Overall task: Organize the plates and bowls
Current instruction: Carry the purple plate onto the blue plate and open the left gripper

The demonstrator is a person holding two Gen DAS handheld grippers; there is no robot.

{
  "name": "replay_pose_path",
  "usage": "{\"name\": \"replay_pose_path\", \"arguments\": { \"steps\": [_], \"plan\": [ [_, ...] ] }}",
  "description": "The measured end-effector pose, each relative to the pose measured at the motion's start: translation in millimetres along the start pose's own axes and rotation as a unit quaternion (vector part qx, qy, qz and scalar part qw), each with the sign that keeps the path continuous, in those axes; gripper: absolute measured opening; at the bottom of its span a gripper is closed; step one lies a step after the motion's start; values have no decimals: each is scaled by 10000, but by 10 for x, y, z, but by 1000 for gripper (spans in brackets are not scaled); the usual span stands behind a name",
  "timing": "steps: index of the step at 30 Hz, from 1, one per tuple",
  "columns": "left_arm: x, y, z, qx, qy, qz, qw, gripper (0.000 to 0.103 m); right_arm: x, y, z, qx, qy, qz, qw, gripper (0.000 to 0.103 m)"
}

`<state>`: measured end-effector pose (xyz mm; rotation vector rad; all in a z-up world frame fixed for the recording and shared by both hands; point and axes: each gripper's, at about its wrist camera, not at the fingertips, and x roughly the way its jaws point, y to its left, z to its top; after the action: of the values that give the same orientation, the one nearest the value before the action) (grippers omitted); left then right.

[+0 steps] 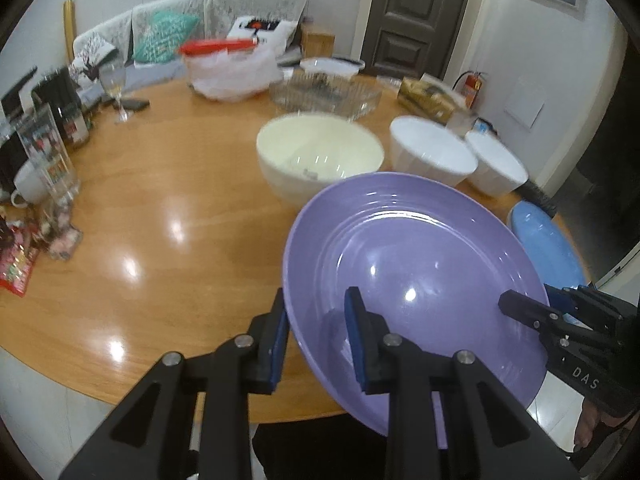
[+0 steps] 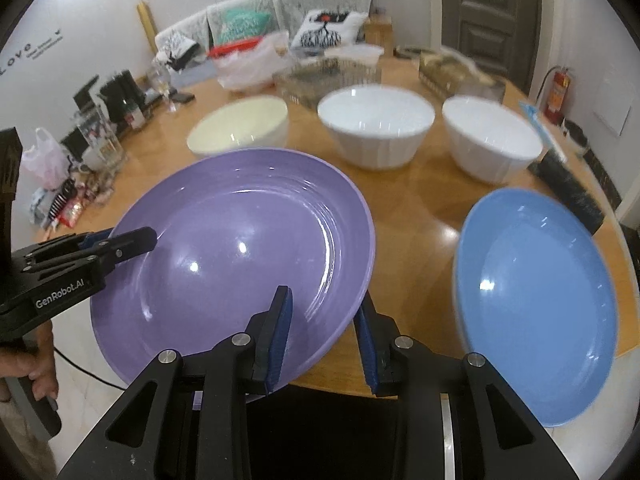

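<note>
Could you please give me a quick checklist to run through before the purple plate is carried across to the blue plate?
1. Left gripper straddles the purple plate rim, one finger on each side: ok.
2. Right gripper straddles the opposite rim: ok.
3. Pads fully pressed on the rim: cannot tell.
4. Plate lifted off the wooden table: ok, it is tilted and overhangs the near edge.
5. Blue plate bare on top: ok.
6. Cream bowl and two white bowls stand behind, off the path: ok.
</note>
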<state>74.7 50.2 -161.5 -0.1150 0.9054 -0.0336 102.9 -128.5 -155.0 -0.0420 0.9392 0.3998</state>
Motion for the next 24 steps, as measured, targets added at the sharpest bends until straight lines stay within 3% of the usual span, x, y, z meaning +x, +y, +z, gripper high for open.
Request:
{"name": "replay_pose_path", "arguments": {
  "steps": [12,24],
  "plan": [
    [-400,-562,307,367,-463,-132,9982,23,-554,-365,57,186,-680,-149,9974,26],
    [-30,-1679,461,1154,-113,-374,9925,23,-792,-1342,-207,994,-960,-622,9885,26]
  ]
}}
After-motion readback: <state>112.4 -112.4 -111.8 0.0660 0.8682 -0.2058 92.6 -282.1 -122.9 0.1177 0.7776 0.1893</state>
